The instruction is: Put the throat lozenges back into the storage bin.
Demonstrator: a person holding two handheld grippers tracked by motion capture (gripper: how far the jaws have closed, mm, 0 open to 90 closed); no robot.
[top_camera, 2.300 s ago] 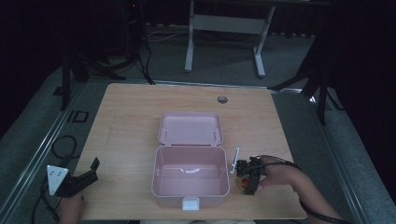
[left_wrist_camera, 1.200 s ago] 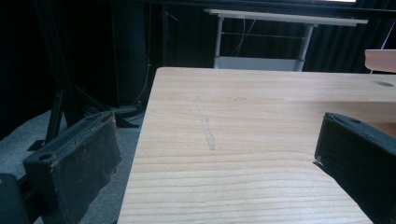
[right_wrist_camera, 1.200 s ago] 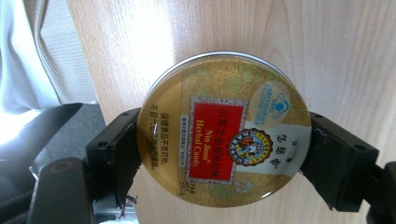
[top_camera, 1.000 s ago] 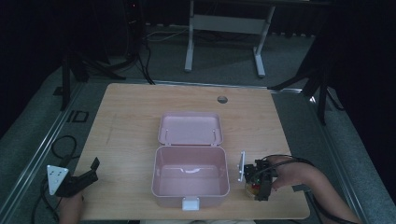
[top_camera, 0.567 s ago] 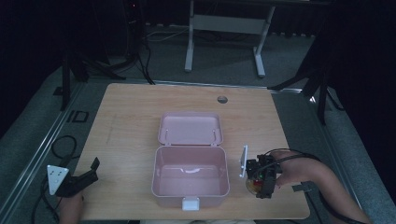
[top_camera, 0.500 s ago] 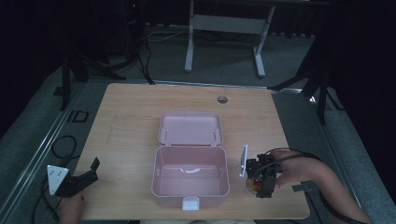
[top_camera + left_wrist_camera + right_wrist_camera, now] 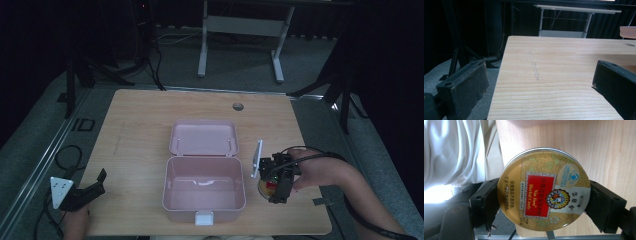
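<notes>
A round gold candy tin (image 7: 544,188) with a red label sits between the jaws of my right gripper (image 7: 541,200), which is shut on its rim. In the high view the right gripper (image 7: 274,182) holds the tin (image 7: 266,187) just right of the open pink box (image 7: 204,189), near the table's front right. The box's lid (image 7: 204,138) lies folded back behind it, and the box looks empty. My left gripper (image 7: 90,192) stands open at the table's front left corner; its jaws (image 7: 539,92) frame bare wood.
The wooden table (image 7: 140,125) has a small round hole (image 7: 238,106) at the back. A white table frame (image 7: 240,25) stands on the floor beyond. Cables (image 7: 60,160) lie on the floor at the left. A person's pale clothing (image 7: 456,152) shows beside the tin.
My right gripper has shifted right and toward the front edge and turned, with the tin kept in its jaws. The left gripper has not moved.
</notes>
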